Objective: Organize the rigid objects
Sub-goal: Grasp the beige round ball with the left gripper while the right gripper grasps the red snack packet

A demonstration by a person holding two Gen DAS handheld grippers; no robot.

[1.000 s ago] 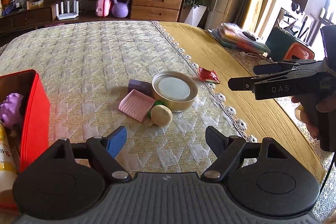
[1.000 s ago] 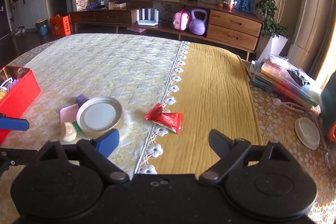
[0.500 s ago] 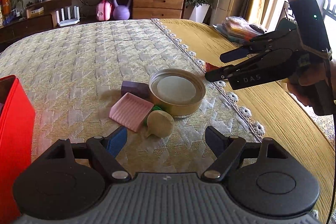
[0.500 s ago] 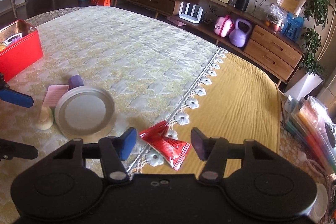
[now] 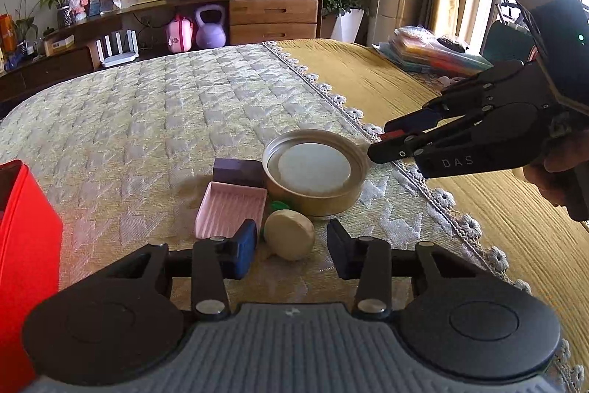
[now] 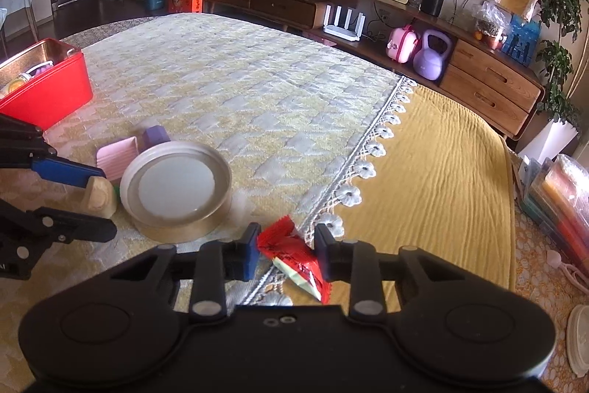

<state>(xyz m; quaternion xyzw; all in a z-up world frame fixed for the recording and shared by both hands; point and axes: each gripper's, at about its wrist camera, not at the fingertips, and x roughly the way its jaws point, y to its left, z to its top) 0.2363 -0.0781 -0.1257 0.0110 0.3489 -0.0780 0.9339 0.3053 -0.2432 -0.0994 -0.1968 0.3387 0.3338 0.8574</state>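
Note:
My left gripper (image 5: 291,247) is open, its fingers on either side of a tan wooden knob-shaped piece (image 5: 289,234) on the quilted cloth; it also shows in the right wrist view (image 6: 98,197). Beside it lie a pink ridged tray (image 5: 232,209), a purple block (image 5: 237,171), a small green piece (image 5: 278,205) and a round metal lid (image 5: 314,175). My right gripper (image 6: 285,251) is open around a red snack packet (image 6: 294,258) at the lace border; the pads are close to it, not clearly pressing.
A red box (image 6: 44,87) with several items stands at the left (image 5: 25,245). Stacked plastic packets (image 6: 559,201) lie at the right on the yellow cloth. A sideboard with a purple kettlebell (image 6: 432,56) is beyond the table.
Both grippers moved forward and down. The left now straddles the tan piece with narrower jaws. The right has come over the red packet and narrowed around it.

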